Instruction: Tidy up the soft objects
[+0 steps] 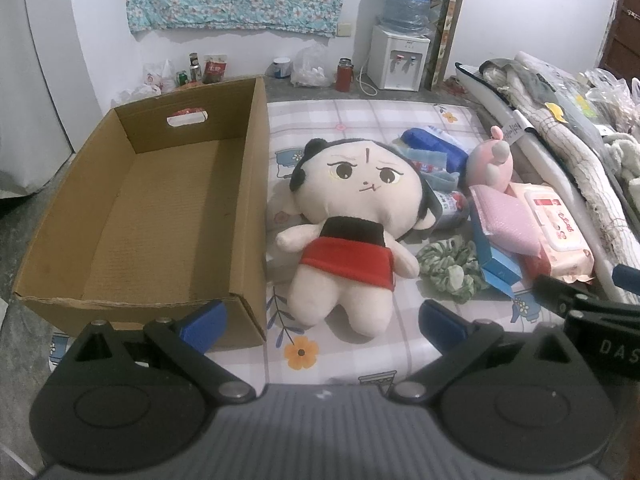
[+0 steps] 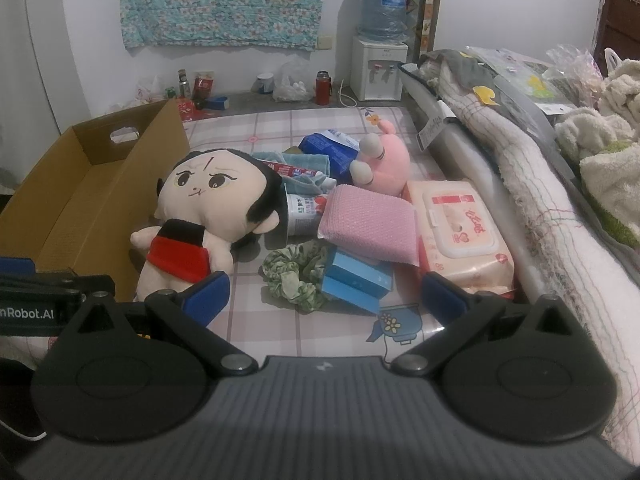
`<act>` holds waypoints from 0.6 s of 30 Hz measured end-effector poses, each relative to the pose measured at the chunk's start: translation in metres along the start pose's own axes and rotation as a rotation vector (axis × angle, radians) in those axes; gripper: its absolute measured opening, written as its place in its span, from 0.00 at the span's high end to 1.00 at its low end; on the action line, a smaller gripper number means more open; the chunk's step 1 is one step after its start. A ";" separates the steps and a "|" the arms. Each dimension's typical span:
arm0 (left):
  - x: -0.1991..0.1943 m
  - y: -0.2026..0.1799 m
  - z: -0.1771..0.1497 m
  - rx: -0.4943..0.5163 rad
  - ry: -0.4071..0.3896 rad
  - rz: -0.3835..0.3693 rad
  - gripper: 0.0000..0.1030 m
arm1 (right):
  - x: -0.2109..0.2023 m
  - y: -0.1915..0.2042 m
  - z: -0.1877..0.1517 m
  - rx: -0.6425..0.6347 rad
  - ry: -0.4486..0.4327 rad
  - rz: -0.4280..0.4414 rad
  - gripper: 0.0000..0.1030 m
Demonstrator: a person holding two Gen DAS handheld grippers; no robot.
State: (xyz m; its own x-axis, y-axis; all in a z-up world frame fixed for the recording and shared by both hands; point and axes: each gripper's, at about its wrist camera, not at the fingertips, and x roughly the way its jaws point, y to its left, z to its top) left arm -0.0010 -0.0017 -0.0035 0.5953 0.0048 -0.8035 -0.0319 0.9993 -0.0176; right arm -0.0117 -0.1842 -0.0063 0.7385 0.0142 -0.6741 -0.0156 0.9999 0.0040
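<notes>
A cream plush doll in a red and black top lies on its back beside an empty cardboard box. To its right sit a green scrunchie, a pink sponge, a small pink plush and a wet-wipes pack. My left gripper is open, just short of the doll's legs. My right gripper is open in front of the scrunchie and a blue carton.
A blue packet, a toothpaste tube and a folded blue cloth lie behind the doll. Rolled mats and towels line the right side. A water dispenser and bottles stand on the floor by the far wall.
</notes>
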 end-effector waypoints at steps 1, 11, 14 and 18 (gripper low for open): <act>0.000 0.000 0.000 0.001 0.000 0.000 0.00 | 0.000 -0.001 0.000 0.000 0.000 0.000 0.01; 0.000 0.000 0.000 0.000 -0.001 0.000 0.00 | 0.000 0.000 0.000 0.001 -0.003 -0.003 0.01; 0.000 0.001 0.000 0.001 0.001 -0.001 0.00 | 0.001 0.000 0.000 0.001 -0.004 -0.004 0.01; 0.001 0.001 0.000 0.000 0.001 -0.001 0.00 | 0.000 0.000 0.000 0.001 -0.004 -0.004 0.01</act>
State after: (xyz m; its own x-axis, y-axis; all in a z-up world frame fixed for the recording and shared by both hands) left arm -0.0007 -0.0004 -0.0039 0.5949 0.0033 -0.8038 -0.0308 0.9994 -0.0187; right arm -0.0115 -0.1841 -0.0066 0.7413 0.0103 -0.6711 -0.0118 0.9999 0.0024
